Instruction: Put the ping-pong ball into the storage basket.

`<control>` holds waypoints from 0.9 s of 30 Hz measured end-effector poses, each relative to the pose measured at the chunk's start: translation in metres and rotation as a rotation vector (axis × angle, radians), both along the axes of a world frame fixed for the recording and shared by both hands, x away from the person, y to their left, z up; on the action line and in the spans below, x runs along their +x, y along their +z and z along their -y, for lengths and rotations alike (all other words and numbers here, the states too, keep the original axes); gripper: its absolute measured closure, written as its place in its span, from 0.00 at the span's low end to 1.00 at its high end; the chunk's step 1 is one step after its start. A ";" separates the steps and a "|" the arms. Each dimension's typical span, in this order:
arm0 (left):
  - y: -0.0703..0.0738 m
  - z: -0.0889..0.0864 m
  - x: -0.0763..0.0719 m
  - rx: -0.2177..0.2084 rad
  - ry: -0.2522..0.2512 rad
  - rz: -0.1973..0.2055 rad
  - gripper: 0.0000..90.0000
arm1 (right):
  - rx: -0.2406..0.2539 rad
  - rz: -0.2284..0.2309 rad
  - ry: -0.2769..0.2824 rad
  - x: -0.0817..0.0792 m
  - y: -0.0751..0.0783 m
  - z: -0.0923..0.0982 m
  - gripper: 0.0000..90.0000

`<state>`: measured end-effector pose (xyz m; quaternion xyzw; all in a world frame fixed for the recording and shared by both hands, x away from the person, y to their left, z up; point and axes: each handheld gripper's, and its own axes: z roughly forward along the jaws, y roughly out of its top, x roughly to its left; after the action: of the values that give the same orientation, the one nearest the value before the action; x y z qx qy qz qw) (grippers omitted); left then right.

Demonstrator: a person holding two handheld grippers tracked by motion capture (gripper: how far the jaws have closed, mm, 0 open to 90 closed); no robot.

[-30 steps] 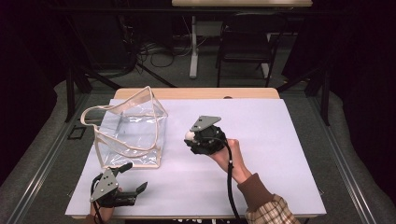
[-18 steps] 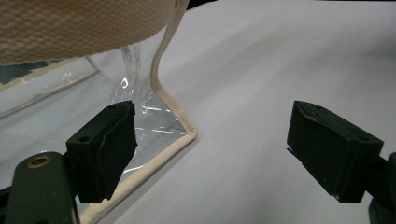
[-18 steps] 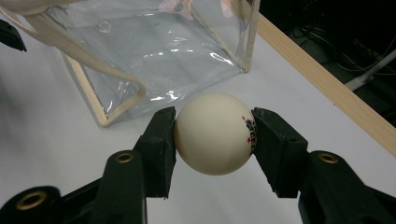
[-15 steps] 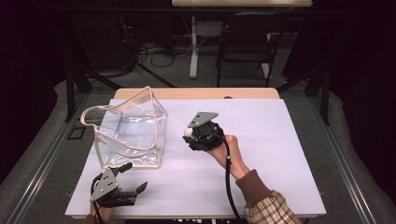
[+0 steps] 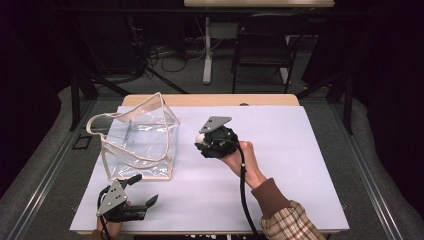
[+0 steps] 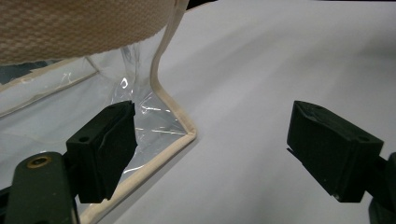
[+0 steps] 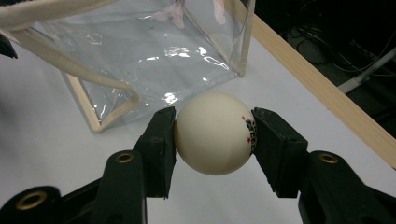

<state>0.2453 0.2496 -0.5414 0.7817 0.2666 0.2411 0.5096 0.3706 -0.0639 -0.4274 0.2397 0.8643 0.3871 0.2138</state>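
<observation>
High view: right gripper [image 5: 201, 141] mid-frame, lifted off the white table [image 5: 300, 165], clamped on a white ball [image 5: 200, 138]. Clear bag [image 5: 140, 137] stands left of it, empty. Left gripper [image 5: 141, 192] lower left, jaws spread, holding nothing.

Left gripper view: bag corner just beside the left-hand jaw, no grip.

Right gripper view: ball squeezed between both jaws at centre, bag in the upper left beyond it.

Judgement: pickup done; drop into bag left.

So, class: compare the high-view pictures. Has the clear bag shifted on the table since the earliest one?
No. The clear bag keeps its place: its far corner sits just as close to the table's wooden back edge as before.
</observation>
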 end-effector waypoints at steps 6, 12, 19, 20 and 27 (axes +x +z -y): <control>0.000 0.000 0.000 -0.001 0.000 0.001 0.18 | -0.002 0.005 0.005 0.003 0.003 -0.005 0.57; 0.000 0.000 0.000 -0.001 0.000 0.001 0.18 | -0.004 0.004 0.005 0.006 0.006 -0.009 0.57; 0.000 0.000 0.000 -0.001 -0.001 0.001 0.18 | -0.005 0.007 0.003 0.009 0.010 -0.011 0.57; 0.000 0.000 0.000 -0.001 -0.001 0.001 0.18 | -0.006 0.011 0.002 0.010 0.010 -0.011 0.57; 0.000 0.000 0.000 -0.001 -0.004 0.001 0.18 | -0.012 0.013 0.001 0.012 0.013 -0.013 0.57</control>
<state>0.2455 0.2496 -0.5414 0.7818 0.2650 0.2404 0.5107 0.3823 -0.0512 -0.4139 0.2355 0.8655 0.3833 0.2205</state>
